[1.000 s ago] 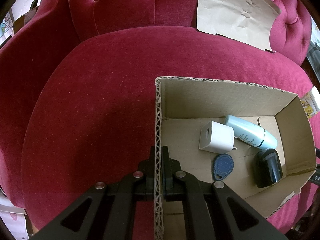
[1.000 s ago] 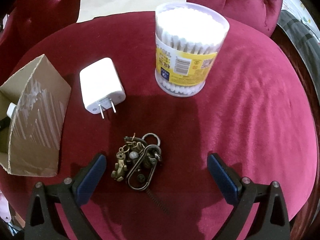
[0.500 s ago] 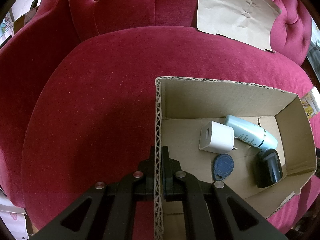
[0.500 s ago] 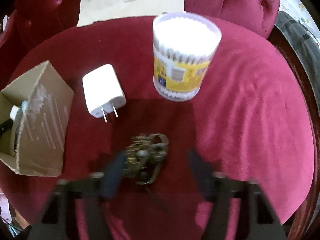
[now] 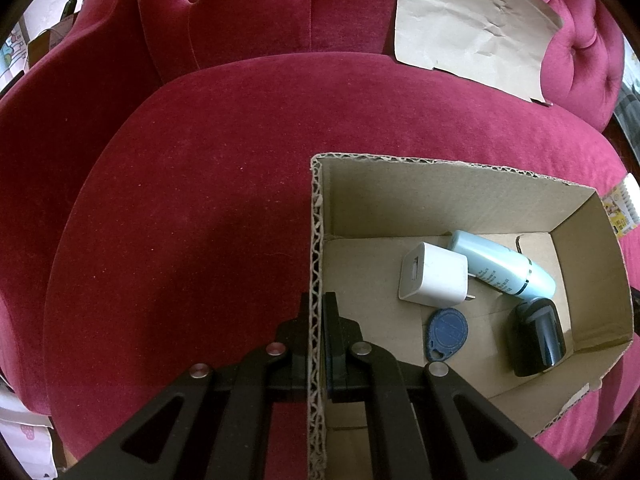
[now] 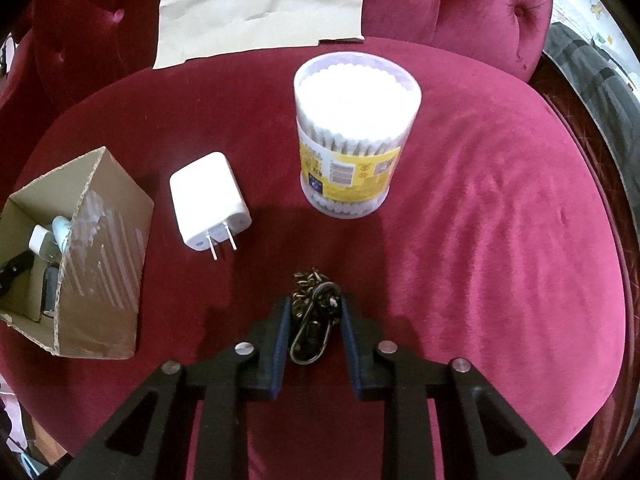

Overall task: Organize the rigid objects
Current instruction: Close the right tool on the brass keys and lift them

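Red cushion (image 6: 500,220), keychain (image 6: 314,320) pinched between right gripper (image 6: 313,320) fingers (image 6: 280,340)

Bronze keyring bunch (image 6: 314,322) upright between blue pads, seemingly lifted; white charger (image 6: 208,200) flat; swab tub (image 6: 354,136) upright.

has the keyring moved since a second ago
Yes. The keyring is now pinched in the right gripper's jaws, which have just closed, and it sits farther from the white charger than before.
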`<state>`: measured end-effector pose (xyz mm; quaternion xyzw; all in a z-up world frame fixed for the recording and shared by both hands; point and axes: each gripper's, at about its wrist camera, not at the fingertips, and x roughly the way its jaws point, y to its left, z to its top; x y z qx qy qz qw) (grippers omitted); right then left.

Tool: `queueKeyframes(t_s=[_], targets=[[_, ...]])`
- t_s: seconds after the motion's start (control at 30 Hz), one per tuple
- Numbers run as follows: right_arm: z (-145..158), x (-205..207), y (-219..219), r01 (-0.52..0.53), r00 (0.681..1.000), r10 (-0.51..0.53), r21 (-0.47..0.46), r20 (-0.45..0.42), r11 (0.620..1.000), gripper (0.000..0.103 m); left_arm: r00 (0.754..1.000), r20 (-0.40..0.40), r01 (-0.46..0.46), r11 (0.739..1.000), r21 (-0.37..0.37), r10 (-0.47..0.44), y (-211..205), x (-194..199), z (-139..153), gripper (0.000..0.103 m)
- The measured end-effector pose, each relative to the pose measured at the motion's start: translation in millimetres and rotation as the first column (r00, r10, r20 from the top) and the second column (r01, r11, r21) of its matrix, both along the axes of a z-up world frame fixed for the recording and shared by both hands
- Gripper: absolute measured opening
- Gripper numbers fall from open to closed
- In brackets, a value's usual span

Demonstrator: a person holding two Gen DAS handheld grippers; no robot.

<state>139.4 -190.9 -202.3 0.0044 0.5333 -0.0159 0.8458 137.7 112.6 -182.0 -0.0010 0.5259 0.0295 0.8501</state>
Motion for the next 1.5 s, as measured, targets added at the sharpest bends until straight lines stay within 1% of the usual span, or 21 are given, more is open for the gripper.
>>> queueKeyframes(t_s=[0.4, 0.63, 0.83, 1.5], targets=[[28, -11, 1, -0.01, 0.999, 0.01, 0.012, 0.032, 1.0, 0.025, 1.0, -0.001, 0.0, 1.0, 0.0, 0.0, -1, 1, 0, 0.004], [52, -18, 1, -0.022, 0.998, 0.021, 0.02, 0.067, 1.0, 0.025, 1.0, 0.0, 0.001, 1.0, 0.001, -0.001, 0, 1, 1, 0.004], [59, -24, 5, -0.032, 0.996, 0.03, 0.021, 0.089, 0.999, 0.025, 1.0, 0.0, 0.001, 1.0, 0.001, -0.001, 0, 1, 1, 0.004], [95, -17, 51, -0.097, 0.983, 0.091, 0.032, 0.158, 0.995, 0.025, 1.0, -0.001, 0.001, 1.0, 0.001, -0.001, 0, 1, 1, 0.004]])
